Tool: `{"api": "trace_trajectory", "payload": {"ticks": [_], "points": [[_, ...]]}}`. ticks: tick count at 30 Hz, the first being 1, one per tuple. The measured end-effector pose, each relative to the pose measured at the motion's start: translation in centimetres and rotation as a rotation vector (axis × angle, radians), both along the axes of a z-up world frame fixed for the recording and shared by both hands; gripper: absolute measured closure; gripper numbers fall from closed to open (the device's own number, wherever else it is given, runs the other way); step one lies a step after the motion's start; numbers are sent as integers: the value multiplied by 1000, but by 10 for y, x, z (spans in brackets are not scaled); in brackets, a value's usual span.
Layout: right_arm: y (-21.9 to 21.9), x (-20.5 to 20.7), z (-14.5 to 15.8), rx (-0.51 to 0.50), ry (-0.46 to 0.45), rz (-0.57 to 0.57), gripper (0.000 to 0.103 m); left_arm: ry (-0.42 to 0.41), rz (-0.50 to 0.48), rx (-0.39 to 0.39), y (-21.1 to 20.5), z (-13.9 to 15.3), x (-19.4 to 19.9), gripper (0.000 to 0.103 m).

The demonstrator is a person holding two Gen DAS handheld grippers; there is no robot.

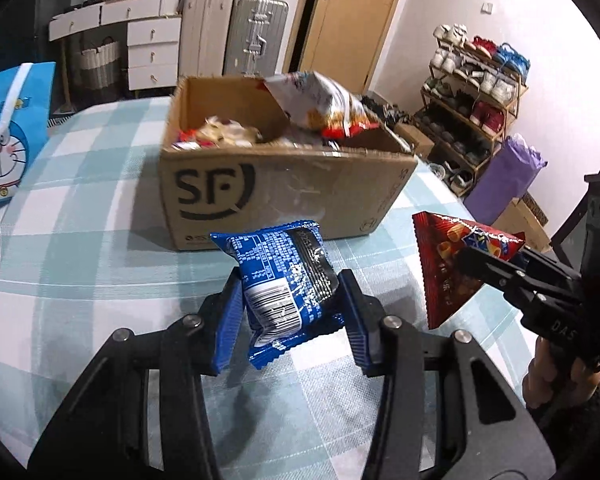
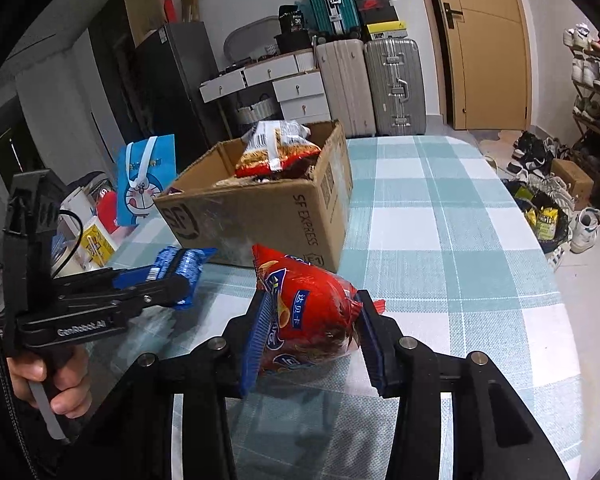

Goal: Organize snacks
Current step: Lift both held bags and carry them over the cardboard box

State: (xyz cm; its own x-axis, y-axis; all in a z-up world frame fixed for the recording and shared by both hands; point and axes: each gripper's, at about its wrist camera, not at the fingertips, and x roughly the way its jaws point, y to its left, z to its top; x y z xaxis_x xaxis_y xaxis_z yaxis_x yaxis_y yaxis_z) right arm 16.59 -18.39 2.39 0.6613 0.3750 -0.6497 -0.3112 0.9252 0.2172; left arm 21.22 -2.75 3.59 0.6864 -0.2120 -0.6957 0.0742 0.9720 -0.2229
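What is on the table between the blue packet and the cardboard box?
Nothing: in the left wrist view only bare checked tablecloth lies between the blue packet and the cardboard box.

The brown cardboard box (image 1: 284, 196) on the checked tablecloth carries a big black "SF" logo on its long side, and "SF EXPRESS" runs down its short side (image 2: 305, 220). White lettering, "GenRobot.AI", stands on the black handheld left gripper (image 2: 182, 280). The red crisp packet (image 2: 311, 320) shows Chinese characters on a blue strip, "达贝卡".

Checked teal-and-white tablecloth table (image 1: 80, 264), open cardboard box (image 1: 284, 196) and blue cartoon gift bag (image 1: 8, 132) on it
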Motion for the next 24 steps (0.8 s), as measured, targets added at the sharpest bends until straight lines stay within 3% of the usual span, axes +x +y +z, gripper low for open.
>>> {"api": "trace_trajectory", "payload": {"ticks": [10, 24], "points": [[19, -8, 30, 11, -79, 12, 60, -93, 30, -15, 36, 43, -51, 60], [47, 27, 66, 93, -181, -11, 60, -162, 72, 0, 59, 77, -30, 60]]}}
